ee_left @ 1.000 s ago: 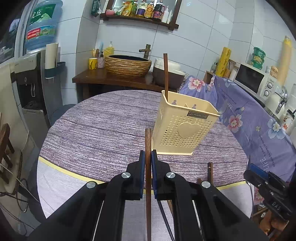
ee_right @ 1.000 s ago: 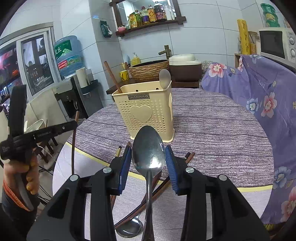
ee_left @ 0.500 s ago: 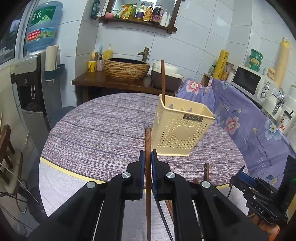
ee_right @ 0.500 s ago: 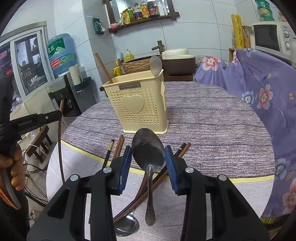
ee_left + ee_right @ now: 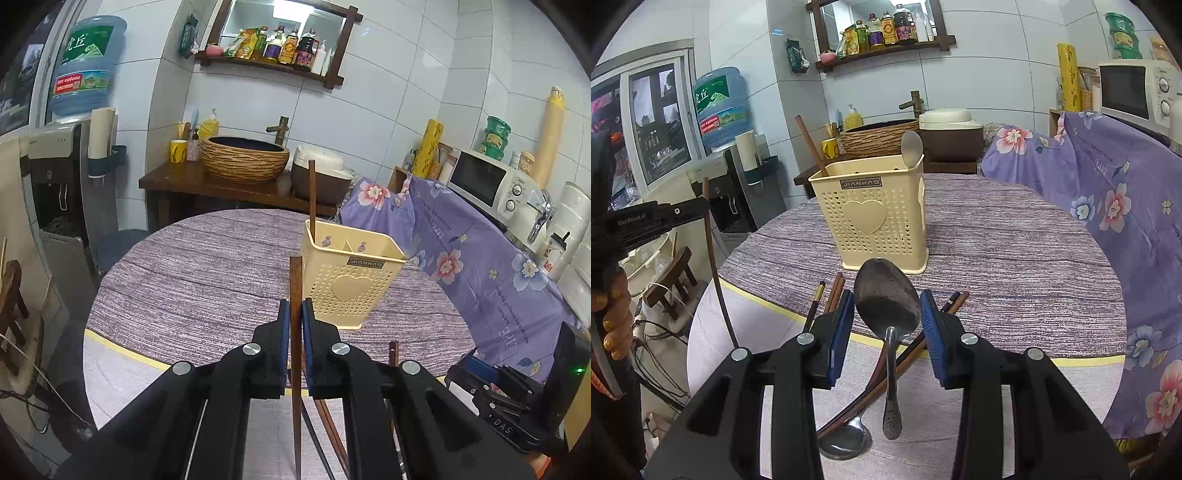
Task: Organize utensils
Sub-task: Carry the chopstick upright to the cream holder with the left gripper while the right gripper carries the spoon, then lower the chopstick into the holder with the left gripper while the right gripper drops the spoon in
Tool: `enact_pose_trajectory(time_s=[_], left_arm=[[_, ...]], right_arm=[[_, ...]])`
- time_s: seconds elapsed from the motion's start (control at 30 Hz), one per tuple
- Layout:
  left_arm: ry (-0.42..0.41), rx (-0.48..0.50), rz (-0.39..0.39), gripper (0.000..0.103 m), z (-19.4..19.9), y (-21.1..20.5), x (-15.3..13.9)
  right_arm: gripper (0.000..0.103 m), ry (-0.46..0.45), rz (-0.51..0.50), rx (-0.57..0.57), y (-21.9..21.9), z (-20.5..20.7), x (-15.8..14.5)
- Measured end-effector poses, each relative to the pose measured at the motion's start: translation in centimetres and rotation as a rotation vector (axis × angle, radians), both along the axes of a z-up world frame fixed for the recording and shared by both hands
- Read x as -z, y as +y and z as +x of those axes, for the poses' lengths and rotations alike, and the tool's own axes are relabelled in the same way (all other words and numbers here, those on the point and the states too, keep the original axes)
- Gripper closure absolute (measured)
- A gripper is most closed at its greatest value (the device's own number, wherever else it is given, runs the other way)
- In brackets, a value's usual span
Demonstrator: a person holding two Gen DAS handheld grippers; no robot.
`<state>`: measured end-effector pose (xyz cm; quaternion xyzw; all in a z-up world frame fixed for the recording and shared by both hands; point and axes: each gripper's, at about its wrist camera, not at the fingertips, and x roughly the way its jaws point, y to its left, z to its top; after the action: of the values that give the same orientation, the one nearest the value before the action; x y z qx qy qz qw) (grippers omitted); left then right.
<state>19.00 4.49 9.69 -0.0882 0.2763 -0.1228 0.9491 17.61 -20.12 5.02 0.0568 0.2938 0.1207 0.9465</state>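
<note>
Right wrist: bare tablecloth (image 5: 1015,258) beside caddy (image 5: 875,218)

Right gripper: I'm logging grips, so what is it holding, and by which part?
The right gripper holds a metal spoon by the edges of its bowl, handle hanging down.

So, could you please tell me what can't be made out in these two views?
- Left wrist view: the held chopstick's lower end runs off the bottom edge.
- Left wrist view: the caddy's inside is hidden by its front wall.
- Right wrist view: whether the fingers press the spoon is unclear; its bowl fills the gap.
- Right wrist view: loose chopsticks are partly hidden behind the fingers.
</note>
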Motion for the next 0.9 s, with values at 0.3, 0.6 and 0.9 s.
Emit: enact_pose_trajectory(time_s=[0.3,0.6,0.9], left_arm=[[-0.04,0.016,-0.012,0.095,0.5,0.2,-2.3],[-0.128,0.046,-0.029,0.095,4.0,-1.5,-10.2],[-0.241,-0.041,-0.01,0.095,9.0,-4.2,-16.7]], right_arm=[[0.065,-0.052,0.03,-0.038,-0.1,1.1,-3.0],[0.065,-0.224,0.015,-0.084,1.7,6.8,-11.8],[0.065,-0.325,-0.006,-0.053,3.5,15.3,-16.9]])
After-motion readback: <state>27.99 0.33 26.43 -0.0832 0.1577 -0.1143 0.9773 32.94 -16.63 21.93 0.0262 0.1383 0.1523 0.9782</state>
